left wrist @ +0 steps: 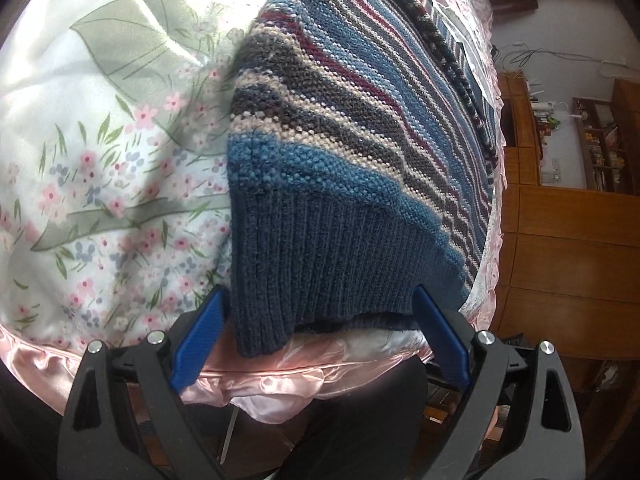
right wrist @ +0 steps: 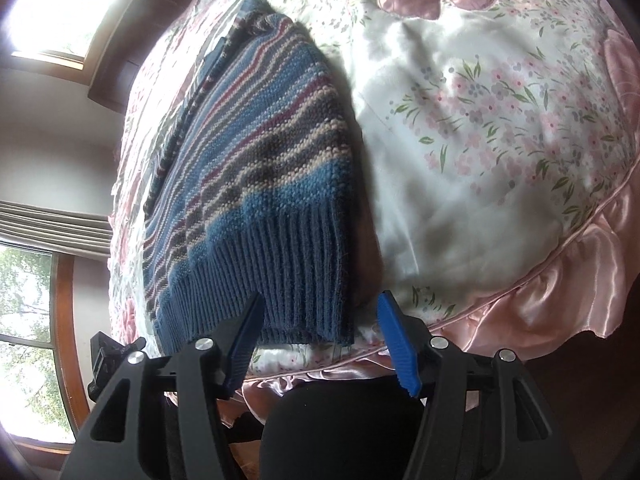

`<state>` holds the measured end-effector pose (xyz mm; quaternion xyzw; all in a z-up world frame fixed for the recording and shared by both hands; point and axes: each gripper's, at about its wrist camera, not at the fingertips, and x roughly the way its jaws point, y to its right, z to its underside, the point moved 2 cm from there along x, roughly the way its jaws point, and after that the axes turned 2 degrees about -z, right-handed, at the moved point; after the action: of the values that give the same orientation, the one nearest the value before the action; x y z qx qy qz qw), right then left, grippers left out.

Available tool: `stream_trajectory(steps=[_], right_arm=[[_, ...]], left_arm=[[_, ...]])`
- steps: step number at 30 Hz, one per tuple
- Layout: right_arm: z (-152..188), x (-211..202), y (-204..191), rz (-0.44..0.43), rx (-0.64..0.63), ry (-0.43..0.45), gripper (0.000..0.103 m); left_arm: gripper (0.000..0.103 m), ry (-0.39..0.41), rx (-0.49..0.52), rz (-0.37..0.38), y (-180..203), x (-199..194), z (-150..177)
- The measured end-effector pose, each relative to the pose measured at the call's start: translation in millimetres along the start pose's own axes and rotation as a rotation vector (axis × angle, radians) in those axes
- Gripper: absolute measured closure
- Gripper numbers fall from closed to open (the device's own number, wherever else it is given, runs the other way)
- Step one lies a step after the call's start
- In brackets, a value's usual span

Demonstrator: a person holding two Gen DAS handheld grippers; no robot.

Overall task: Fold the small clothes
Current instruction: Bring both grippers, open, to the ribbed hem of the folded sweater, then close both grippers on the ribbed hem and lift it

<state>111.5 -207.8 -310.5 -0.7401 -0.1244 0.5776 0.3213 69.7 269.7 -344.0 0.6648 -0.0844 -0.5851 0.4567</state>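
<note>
At bed edge, both grippers' jaws wide open, straddling sweater [left wrist: 320,200] hem, no grip.

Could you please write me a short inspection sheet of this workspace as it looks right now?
Surface: bed under a floral satin bedspread with a pink ruffled edge; wrinkled.
Job's things: one striped knit sweater lying on the bedspread, its dark blue ribbed hem near the bed's edge.
Clutter: nothing seen on the bed besides the sweater.
Grippers: left tool open, its fingers either side of the ribbed hem; right tool open at the hem's corner. Neither is closed on the fabric.
Cables: thin wires against the far wall, away from the bed.
Surroundings: wooden cabinets, shelving, windows.
</note>
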Motion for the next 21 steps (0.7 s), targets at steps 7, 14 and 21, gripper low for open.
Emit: stream_trajectory(steps=[7, 14, 21], right_arm=[[0.2, 10.0, -1.1, 0.001, 0.001, -0.014, 0.043], [-1.8, 17.4, 0.7, -0.032, 0.027, -0.045, 0.043], [-4.2, 23.0, 3.0, -0.073, 0.05, -0.062, 0.067]], left_arm=[[0.012, 0.0, -0.018, -0.007, -0.9, 4.2, -3.0], [0.038, 0.007, -0.001, -0.036, 2.6, 5.7, -1.6], [0.084, -0.012, -0.057, -0.022, -12.5, 7.7, -3.4]])
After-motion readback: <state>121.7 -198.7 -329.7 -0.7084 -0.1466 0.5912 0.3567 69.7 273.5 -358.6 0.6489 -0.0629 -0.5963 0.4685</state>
